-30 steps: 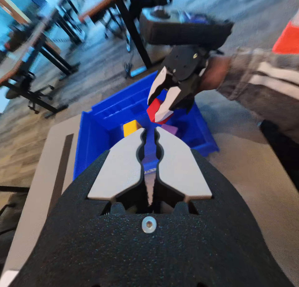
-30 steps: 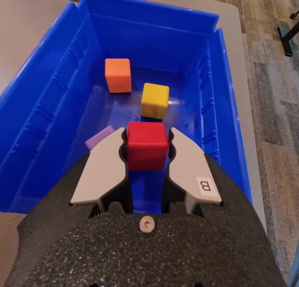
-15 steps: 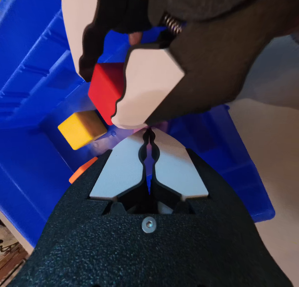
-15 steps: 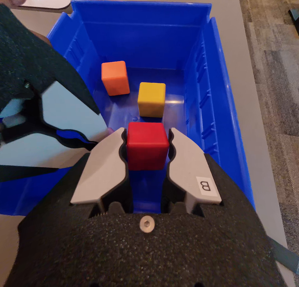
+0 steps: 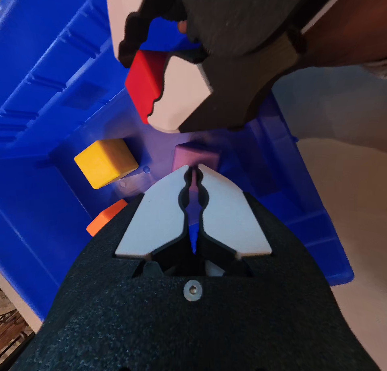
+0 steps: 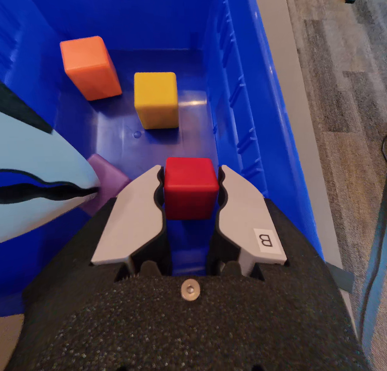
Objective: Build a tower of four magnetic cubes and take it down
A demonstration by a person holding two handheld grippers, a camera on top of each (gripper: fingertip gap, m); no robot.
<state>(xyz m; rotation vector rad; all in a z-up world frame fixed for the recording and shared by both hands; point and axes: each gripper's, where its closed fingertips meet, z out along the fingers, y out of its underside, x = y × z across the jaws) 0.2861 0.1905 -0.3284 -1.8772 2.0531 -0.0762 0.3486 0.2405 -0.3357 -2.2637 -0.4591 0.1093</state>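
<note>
- The right gripper clamps the red cube, both pads pressed on its sides, held above the floor of the blue bin
- The left gripper has its fingers drawn together with nothing between them, tips just above the purple cube
- The purple cube lies on the bin floor, near the red one
- The yellow cube stands on the bin floor, with the orange cube beyond it, near the far wall
- The bin sits on a grey desk
</note>
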